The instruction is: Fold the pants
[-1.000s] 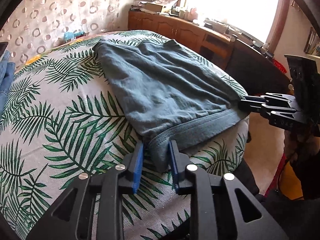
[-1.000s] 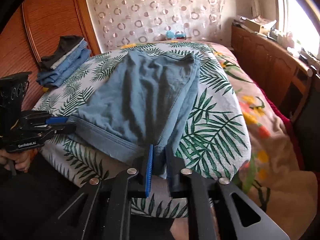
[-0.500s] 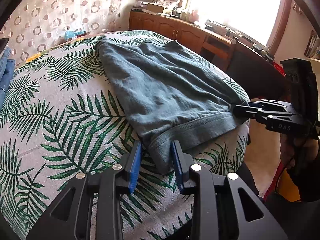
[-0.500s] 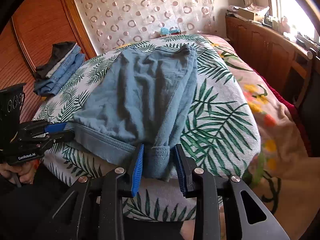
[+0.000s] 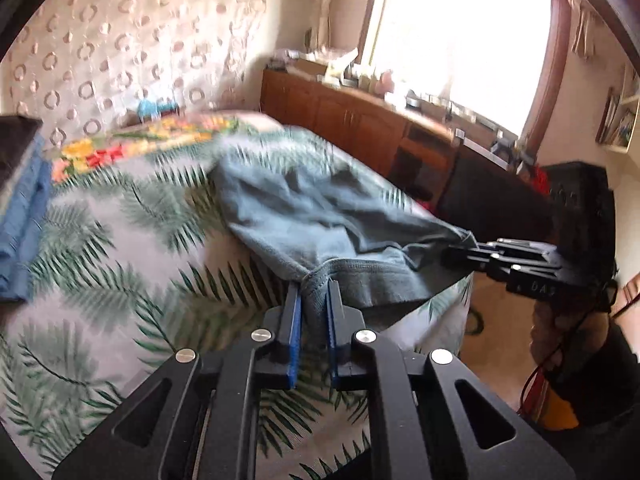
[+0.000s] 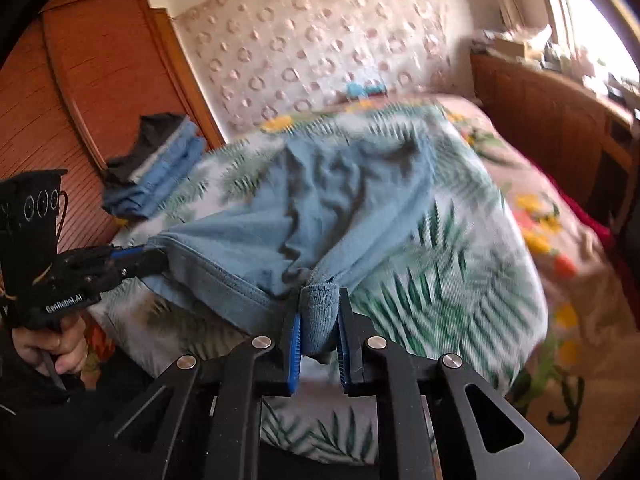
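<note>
Blue-grey pants [image 5: 304, 216] lie on a bed with a palm-leaf cover [image 5: 100, 280], their waistband end lifted off it. My left gripper [image 5: 314, 296] is shut on one waistband corner. My right gripper [image 6: 318, 304] is shut on the other corner, where the band [image 6: 318, 312] bunches between the blue pads. Each gripper shows in the other's view: the right [image 5: 456, 254] at the far corner, the left [image 6: 148, 256] at the left corner. The pants [image 6: 328, 200] hang creased between them, and the far end still rests on the bed.
A stack of folded clothes [image 6: 156, 168] sits at the bed's far left by a wooden wardrobe [image 6: 80, 92]. A wooden cabinet [image 5: 352, 120] under a bright window runs along the bed's right side. The floor [image 6: 580, 380] lies beyond the bed edge.
Both grippers closed on the waistband corners and lifted them off the bed. The pants went from lying flat to hanging creased between them.
</note>
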Available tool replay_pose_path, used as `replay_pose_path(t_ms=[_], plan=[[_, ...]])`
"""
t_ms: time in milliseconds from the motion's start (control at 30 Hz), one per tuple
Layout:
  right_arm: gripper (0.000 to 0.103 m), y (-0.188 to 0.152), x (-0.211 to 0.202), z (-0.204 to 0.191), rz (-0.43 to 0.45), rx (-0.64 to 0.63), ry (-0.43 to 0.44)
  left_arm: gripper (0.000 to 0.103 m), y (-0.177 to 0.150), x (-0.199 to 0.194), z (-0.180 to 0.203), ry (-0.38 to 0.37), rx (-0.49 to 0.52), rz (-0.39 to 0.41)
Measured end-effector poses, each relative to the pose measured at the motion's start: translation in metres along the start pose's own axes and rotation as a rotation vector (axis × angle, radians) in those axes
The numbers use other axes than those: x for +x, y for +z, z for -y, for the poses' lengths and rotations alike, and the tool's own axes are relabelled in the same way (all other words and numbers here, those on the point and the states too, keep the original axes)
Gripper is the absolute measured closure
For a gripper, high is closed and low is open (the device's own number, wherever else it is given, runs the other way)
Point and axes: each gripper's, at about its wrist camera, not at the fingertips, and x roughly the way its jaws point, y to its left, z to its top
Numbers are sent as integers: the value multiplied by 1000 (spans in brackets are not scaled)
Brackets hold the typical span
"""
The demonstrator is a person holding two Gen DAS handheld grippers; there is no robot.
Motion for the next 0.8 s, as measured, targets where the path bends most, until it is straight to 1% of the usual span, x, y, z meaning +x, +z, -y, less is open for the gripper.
replay_pose_path(t_ms=[133, 233, 333, 433, 567, 633, 700, 800], plan=[[88, 31, -21, -16, 89, -54, 32, 92, 24, -33, -5, 29, 21, 83], [88, 52, -35, -28, 145, -101, 47, 92, 42, -58, -9, 30, 18, 149], [88, 67, -47, -39, 190, -142, 55, 92, 62, -81, -10, 43, 35, 209], [88, 82, -58, -51, 226, -171, 63, 92, 76, -101, -9, 68, 54, 250], [88, 87, -73, -70, 274, -221, 81, 92, 87, -125, -9, 94, 55, 302], [88, 86, -77, -73, 290, -235, 90, 92, 87, -131, -11, 103, 51, 321], [88, 85, -73, -73, 295, -240, 98, 92, 86, -127, -18, 113, 44, 322], [88, 86, -51, -66, 277, -227, 113, 92, 86, -113, -35, 126, 16, 302]])
